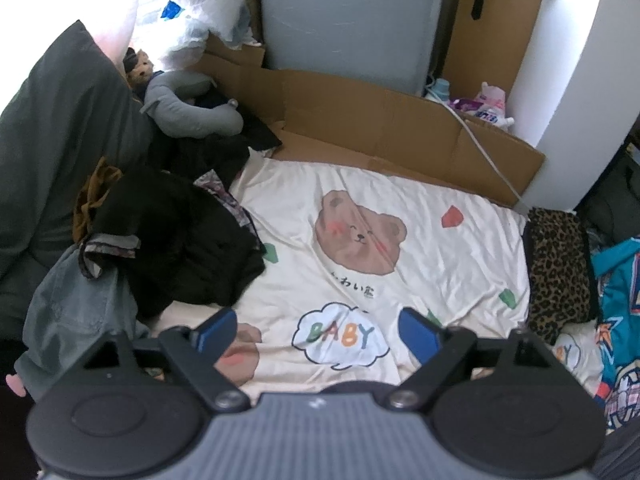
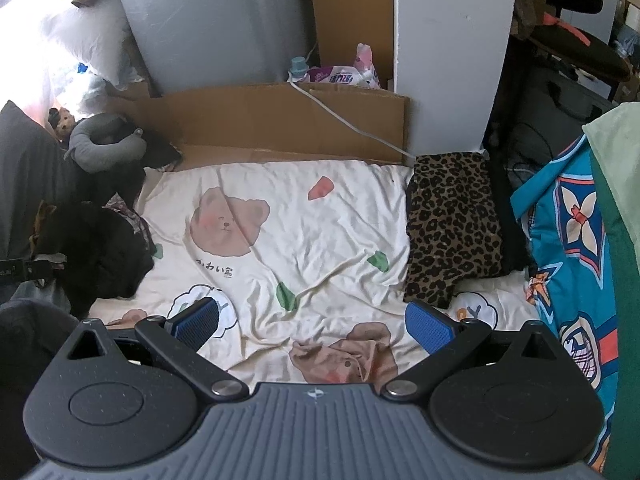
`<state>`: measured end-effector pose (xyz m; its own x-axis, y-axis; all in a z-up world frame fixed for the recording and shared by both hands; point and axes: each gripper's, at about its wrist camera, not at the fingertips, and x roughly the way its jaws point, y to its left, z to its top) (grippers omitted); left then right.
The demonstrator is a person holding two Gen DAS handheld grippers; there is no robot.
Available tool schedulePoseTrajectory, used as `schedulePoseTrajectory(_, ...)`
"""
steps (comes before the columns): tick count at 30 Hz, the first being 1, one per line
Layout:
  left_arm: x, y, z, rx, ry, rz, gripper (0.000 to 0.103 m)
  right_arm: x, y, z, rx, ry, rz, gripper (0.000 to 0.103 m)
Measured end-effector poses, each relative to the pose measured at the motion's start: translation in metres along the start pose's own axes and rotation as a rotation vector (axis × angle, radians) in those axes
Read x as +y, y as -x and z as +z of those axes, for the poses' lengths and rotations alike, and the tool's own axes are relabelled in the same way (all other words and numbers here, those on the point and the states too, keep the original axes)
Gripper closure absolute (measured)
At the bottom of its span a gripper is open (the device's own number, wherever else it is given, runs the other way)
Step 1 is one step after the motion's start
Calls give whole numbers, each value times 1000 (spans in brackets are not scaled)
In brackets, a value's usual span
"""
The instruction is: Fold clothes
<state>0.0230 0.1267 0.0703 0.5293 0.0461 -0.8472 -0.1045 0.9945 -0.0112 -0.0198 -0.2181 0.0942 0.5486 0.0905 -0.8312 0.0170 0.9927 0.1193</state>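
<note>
Overhead, 2 wide, empty grippers, left gripper (image 1: 316,334) and right gripper (image 2: 314,322); 1 folded leopard-print garment (image 2: 452,228).

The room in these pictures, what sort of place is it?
Most likely a bedroom in a home: a bed sheet printed with bears, a pile of dark clothes, and a grey neck pillow beside a small soft toy.

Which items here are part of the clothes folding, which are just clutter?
Job:
- leopard-print garment, folded
- dark clothes heap
- grey garment

Lying about:
- cardboard
- neck pillow
- white cable
- detergent pouch
- bear-print sheet
</note>
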Motion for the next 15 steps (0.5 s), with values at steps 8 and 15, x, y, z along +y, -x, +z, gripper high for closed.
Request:
schedulePoseTrajectory(8, 6, -1, 0, 5, 28, -45, 13, 2, 1, -1, -5, 4, -12, 1)
schedulePoseTrajectory(15, 2, -2, 1, 13, 13, -39, 12, -1, 2, -1, -19, -20, -3, 1)
